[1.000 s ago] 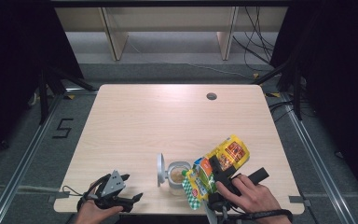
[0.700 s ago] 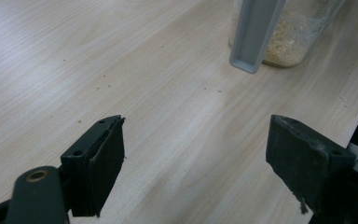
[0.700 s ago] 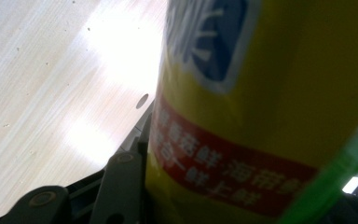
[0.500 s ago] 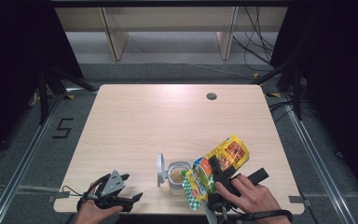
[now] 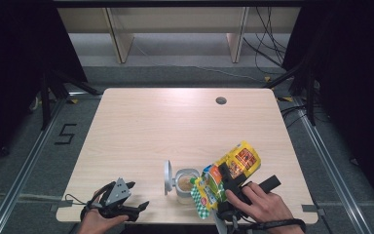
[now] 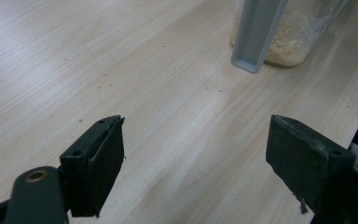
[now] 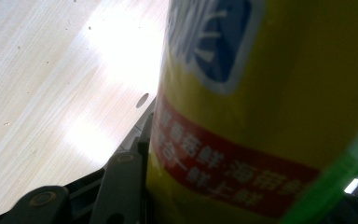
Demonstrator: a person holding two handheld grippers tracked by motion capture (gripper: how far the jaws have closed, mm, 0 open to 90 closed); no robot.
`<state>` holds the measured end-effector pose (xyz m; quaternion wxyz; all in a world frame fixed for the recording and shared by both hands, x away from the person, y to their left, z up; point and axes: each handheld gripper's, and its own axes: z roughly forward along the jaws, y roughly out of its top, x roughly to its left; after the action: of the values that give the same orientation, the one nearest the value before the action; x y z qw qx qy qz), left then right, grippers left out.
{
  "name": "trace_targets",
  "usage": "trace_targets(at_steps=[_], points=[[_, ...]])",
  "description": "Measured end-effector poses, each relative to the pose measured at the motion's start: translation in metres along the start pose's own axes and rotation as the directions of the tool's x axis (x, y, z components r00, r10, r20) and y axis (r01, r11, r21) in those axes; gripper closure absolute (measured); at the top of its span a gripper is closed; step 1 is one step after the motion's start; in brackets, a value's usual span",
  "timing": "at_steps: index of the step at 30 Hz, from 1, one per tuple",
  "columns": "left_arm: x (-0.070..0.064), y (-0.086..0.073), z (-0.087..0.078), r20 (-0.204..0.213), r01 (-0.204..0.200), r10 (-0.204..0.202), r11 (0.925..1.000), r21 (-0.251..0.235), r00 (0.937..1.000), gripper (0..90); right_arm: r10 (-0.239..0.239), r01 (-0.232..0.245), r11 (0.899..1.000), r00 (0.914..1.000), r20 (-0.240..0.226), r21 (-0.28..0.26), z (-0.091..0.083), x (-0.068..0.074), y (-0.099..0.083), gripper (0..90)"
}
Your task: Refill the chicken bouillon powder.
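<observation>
R gripper (image 5: 227, 183) sits at the near right of the table (image 5: 175, 126), clamped on a yellow snack bag (image 5: 236, 163). The bag is tilted, its green end low and pointing left toward the jar (image 5: 185, 183), its yellow end up and to the far right. In the right gripper view the bag (image 7: 261, 116) is pressed right against the jaw at the bottom of the frame; red band w/ white print runs across it, blue logo above. The person's right hand (image 5: 260, 204) wraps the gripper handle from the near edge.

The jar, clear plastic w/ pale crumbly contents low inside, stands just left of the bag's green end; can't tell if they touch. Its grey lid (image 5: 167, 171) is flipped up on the left side, standing on edge. In the left gripper view the jar (image 6: 289, 42) is at the far right w/ the lid (image 6: 258, 32) in front of it.

L gripper (image 5: 129, 207) rests at the near left edge of the table, well apart from the jar, jaws spread wide w/ nothing but bare wood between them. Left hand (image 5: 97, 223) holds it from the near edge.

Small dark hole (image 5: 221, 101) in the tabletop at far right.
</observation>
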<state>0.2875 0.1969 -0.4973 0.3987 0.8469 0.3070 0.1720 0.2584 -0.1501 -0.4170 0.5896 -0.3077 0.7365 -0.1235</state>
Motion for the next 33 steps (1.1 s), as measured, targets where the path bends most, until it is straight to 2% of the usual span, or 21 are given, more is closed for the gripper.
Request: trace_targets(at_steps=[2, 5, 6, 7, 8, 9, 10, 11, 13, 16, 17, 18, 19, 22, 26, 27, 28, 29, 30, 33], points=[[0.0020, 0.0006, -0.0001, -0.003, -0.025, 0.025, 0.9997, -0.001, 0.9997, 18.8, -0.004, 0.004, 1.000, 1.0000, 0.005, -0.006, 0.0002, -0.0009, 0.0000, 60.8], [0.0007, 0.0003, -0.0001, -0.004, -0.010, 0.010, 0.9999, 0.000, 0.9999, 18.8, -0.003, 0.003, 1.000, 1.0000, -0.007, -0.007, 0.0008, -0.0003, 0.0010, 60.8], [0.0006, 0.0003, -0.0002, -0.006, -0.007, 0.007, 1.0000, -0.002, 1.0000, 18.8, -0.003, 0.003, 1.000, 1.0000, 0.004, -0.008, 0.0004, -0.0001, 0.0003, 60.8], [0.0019, 0.0006, -0.0001, -0.002, -0.023, 0.023, 0.9997, -0.001, 0.9997, 18.8, 0.000, 0.000, 1.000, 1.0000, 0.004, -0.005, 0.0006, 0.0000, 0.0001, 60.8], [0.0014, 0.0001, 0.0004, -0.006, -0.019, 0.019, 0.9998, -0.002, 0.9998, 18.7, 0.004, -0.004, 1.000, 1.0000, -0.008, -0.004, 0.0011, 0.0001, -0.0001, 60.8], [-0.0002, -0.0007, 0.0013, -0.005, 0.008, -0.008, 0.9999, -0.009, 1.0000, 18.8, 0.000, 0.000, 1.000, 1.0000, -0.009, -0.004, 0.0014, 0.0004, -0.0003, 60.8], [-0.0005, -0.0005, 0.0013, 0.001, 0.011, -0.011, 0.9999, -0.012, 0.9999, 18.7, 0.001, -0.001, 1.000, 1.0000, 0.002, -0.005, 0.0011, 0.0009, -0.0007, 60.8], [0.0010, 0.0005, -0.0005, -0.001, -0.016, 0.016, 0.9999, 0.002, 0.9999, 18.7, 0.001, -0.001, 1.000, 1.0000, 0.002, -0.005, 0.0010, 0.0010, -0.0009, 60.8], [0.0001, -0.0004, 0.0007, -0.006, 0.005, -0.005, 1.0000, -0.003, 1.0000, 18.8, 0.001, -0.002, 1.000, 1.0000, -0.006, -0.003, 0.0013, 0.0004, -0.0008, 60.8], [0.0005, 0.0000, 0.0004, -0.004, -0.008, 0.007, 0.9999, -0.008, 1.0000, 18.8, -0.002, 0.002, 1.000, 1.0000, 0.004, -0.002, 0.0005, -0.0001, -0.0007, 60.8], [0.0002, -0.0002, 0.0003, 0.000, -0.005, 0.005, 1.0000, -0.004, 1.0000, 18.8, -0.020, 0.020, 1.000, 0.9998, 0.007, -0.005, 0.0011, -0.0008, -0.0009, 60.9], [-0.0007, -0.0007, 0.0014, 0.003, 0.010, -0.010, 0.9999, -0.013, 1.0000, 18.7, -0.004, 0.004, 1.000, 1.0000, 0.003, -0.003, 0.0014, 0.0008, 0.0000, 60.8], [-0.0005, -0.0006, 0.0010, 0.000, 0.004, -0.004, 0.9999, -0.010, 1.0000, 18.7, 0.002, -0.002, 1.000, 0.9999, -0.012, -0.007, 0.0015, 0.0007, 0.0001, 60.9], [0.0019, 0.0005, -0.0001, -0.003, -0.025, 0.025, 0.9997, 0.002, 0.9997, 18.8, 0.002, -0.002, 1.000, 1.0000, -0.005, -0.007, 0.0015, 0.0008, -0.0010, 60.9], [0.0005, 0.0001, 0.0002, 0.001, -0.010, 0.010, 0.9999, -0.006, 0.9999, 18.7, 0.000, 0.000, 1.000, 1.0000, 0.005, -0.001, 0.0012, 0.0008, -0.0013, 60.9], [0.0008, 0.0000, 0.0004, 0.001, -0.014, 0.014, 0.9999, -0.005, 0.9999, 18.8, -0.014, 0.014, 1.000, 0.9999, -0.007, -0.009, 0.0024, -0.0002, -0.0014, 60.9], [-0.0005, -0.0007, 0.0015, -0.004, 0.009, -0.009, 0.9999, -0.013, 1.0000, 18.8, 0.000, 0.000, 1.000, 1.0000, 0.002, -0.001, 0.0020, 0.0014, -0.0006, 60.9], [0.0004, 0.0001, -0.0005, 0.003, -0.008, 0.008, 0.9999, 0.007, 1.0000, 18.7, -0.002, 0.002, 1.000, 1.0000, 0.001, -0.004, 0.0018, 0.0014, -0.0006, 60.9], [0.0005, 0.0001, 0.0001, 0.001, -0.012, 0.012, 0.9999, -0.006, 0.9999, 18.7, -0.002, 0.002, 1.000, 1.0000, -0.007, -0.009, 0.0014, 0.0007, -0.0011, 60.9], [-0.0008, -0.0008, 0.0017, -0.002, 0.011, -0.012, 0.9998, -0.014, 0.9999, 18.7, -0.001, 0.001, 1.000, 1.0000, 0.009, 0.001, 0.0010, 0.0003, -0.0008, 60.9]])
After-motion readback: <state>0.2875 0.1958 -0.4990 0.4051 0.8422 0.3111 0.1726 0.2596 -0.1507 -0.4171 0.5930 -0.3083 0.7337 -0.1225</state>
